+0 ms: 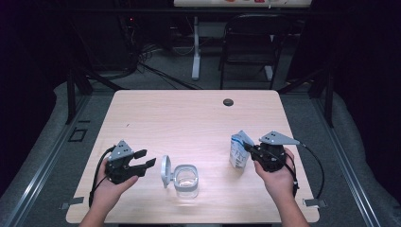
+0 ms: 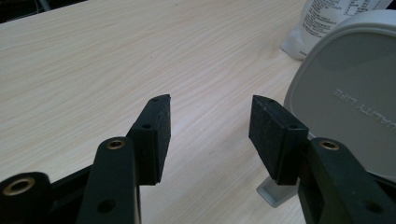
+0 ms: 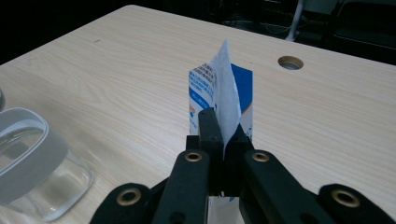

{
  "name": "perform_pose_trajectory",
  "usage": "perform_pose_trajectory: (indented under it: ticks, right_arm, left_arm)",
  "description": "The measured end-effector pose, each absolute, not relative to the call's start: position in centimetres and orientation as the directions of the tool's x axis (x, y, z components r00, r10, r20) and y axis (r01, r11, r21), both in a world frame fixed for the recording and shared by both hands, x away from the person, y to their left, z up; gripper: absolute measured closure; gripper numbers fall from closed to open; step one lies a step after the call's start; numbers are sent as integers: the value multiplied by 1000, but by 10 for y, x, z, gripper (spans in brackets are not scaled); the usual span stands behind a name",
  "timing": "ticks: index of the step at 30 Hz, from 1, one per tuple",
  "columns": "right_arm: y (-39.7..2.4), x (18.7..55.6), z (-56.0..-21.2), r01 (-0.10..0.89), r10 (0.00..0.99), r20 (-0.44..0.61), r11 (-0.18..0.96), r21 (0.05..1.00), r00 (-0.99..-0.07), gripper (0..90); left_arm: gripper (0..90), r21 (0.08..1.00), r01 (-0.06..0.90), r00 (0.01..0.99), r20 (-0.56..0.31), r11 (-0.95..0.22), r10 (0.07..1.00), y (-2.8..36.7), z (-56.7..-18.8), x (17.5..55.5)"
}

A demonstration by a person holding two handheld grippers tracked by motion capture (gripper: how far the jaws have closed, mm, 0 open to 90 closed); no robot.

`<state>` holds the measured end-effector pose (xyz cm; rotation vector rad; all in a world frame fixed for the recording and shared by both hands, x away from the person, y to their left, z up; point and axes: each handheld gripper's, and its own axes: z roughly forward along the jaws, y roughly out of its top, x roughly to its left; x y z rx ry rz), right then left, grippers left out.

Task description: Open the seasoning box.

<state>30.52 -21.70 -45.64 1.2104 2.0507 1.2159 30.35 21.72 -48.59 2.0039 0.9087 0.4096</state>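
A small blue and white packet (image 1: 238, 152) (image 3: 200, 93) stands upright on the right side of the wooden table (image 1: 189, 113). My right gripper (image 1: 247, 148) (image 3: 223, 128) is shut on the flat seam at the packet's top. Left of the packet sits a clear glass container (image 1: 186, 180) (image 3: 32, 161) with a grey rim, its grey hinged lid (image 1: 165, 171) (image 2: 345, 93) standing open. My left gripper (image 1: 146, 159) (image 2: 210, 126) rests open just left of that lid, with nothing between its pads. The packet (image 2: 327, 18) shows behind the lid.
A round cable hole (image 1: 228, 102) (image 3: 290, 62) lies near the table's far edge. Beyond the table stand a black folding chair (image 1: 250, 42) and a white desk leg (image 1: 196, 47). Bare tabletop stretches across the middle and far left.
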Motion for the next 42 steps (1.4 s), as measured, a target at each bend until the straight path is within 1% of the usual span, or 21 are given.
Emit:
perform_pose_trajectory:
  ticks: [8,21,32,42]
  right_arm:
    - [-214,301,-455,444,850,49,224,868,-525,900]
    - [-207,279,-455,408,804,28,270,872,-594,900]
    - [-210,265,-456,390,786,25,279,878,-618,900]
    - [-217,269,-456,356,788,-51,334,873,-614,900]
  left_arm:
    - [493,821,447,681,-55,-355,731,217,-486,304]
    - [494,821,447,679,-52,-356,732,219,-487,304]
    - [494,821,448,679,-53,-356,733,218,-487,305]
    - [494,820,452,675,-56,-352,736,218,-489,305]
